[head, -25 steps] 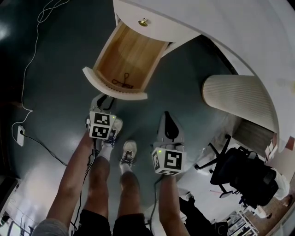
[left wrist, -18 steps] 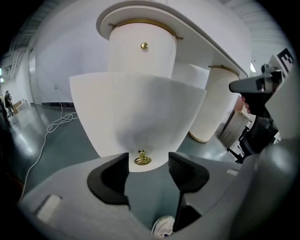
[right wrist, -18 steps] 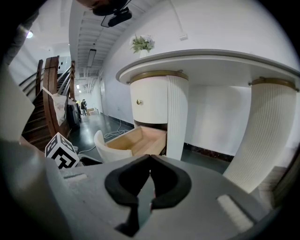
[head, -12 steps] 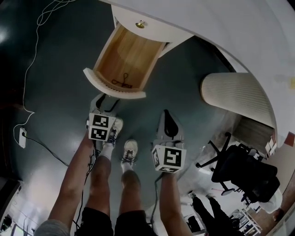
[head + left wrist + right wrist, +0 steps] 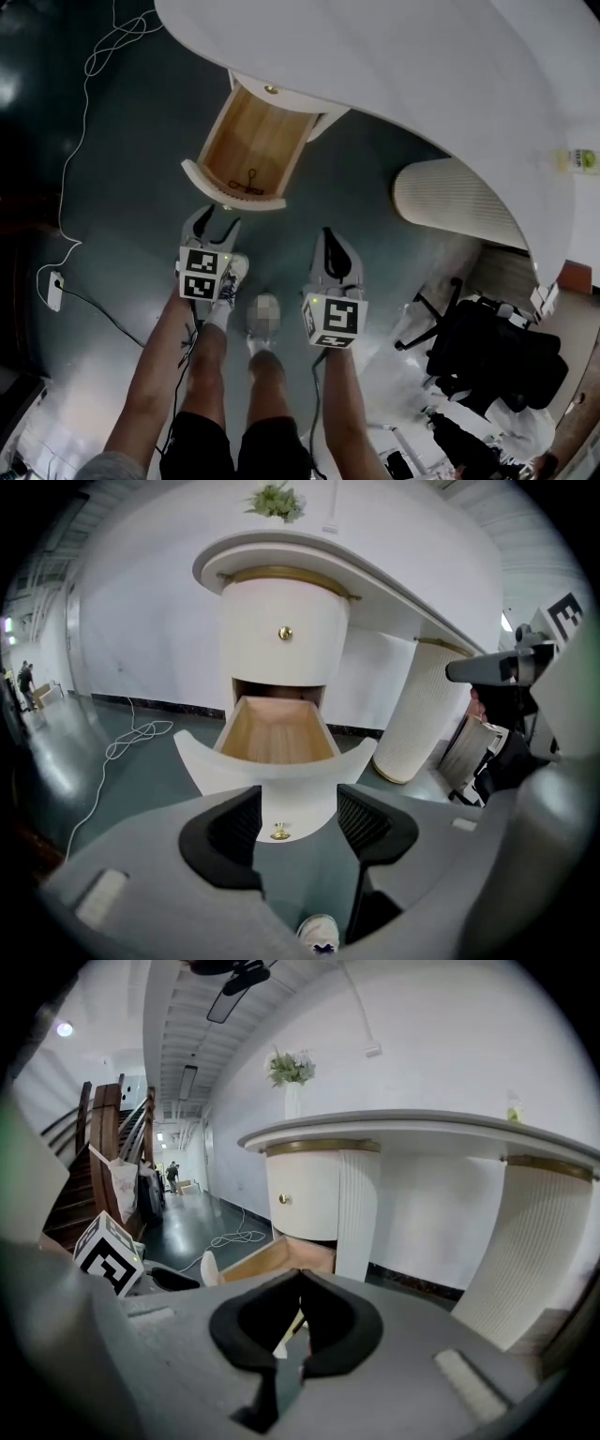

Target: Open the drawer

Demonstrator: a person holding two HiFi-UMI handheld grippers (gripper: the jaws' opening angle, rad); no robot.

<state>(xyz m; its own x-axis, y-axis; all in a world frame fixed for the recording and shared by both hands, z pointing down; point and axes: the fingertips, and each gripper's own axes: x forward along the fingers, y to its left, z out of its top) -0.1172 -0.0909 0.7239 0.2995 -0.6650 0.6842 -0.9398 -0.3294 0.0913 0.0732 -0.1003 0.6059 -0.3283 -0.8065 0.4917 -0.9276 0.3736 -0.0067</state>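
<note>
The lower drawer (image 5: 246, 155) stands pulled out of the white cabinet, its wooden inside showing, with a small black clip (image 5: 251, 179) lying in it. Its curved white front (image 5: 281, 794) carries a brass knob (image 5: 279, 832). My left gripper (image 5: 214, 217) hangs just in front of that drawer front, open; the knob shows in the gap between the pads (image 5: 234, 827), untouched. To the right of the drawer, my right gripper (image 5: 328, 234) is shut on nothing, its pads (image 5: 323, 1312) meeting at the tips. A closed upper drawer with its own knob (image 5: 284, 633) sits above.
The white curved tabletop (image 5: 394, 75) overhangs the cabinet. A ribbed white column (image 5: 450, 202) stands to the right, and a black office chair (image 5: 492, 352) beyond it. A white cable (image 5: 84, 75) trails over the dark floor on the left. The person's legs and shoes (image 5: 230, 277) are below the grippers.
The left jaws have spread wider and stand a little further from the drawer front. Both grippers have risen. The drawer stays pulled out.
</note>
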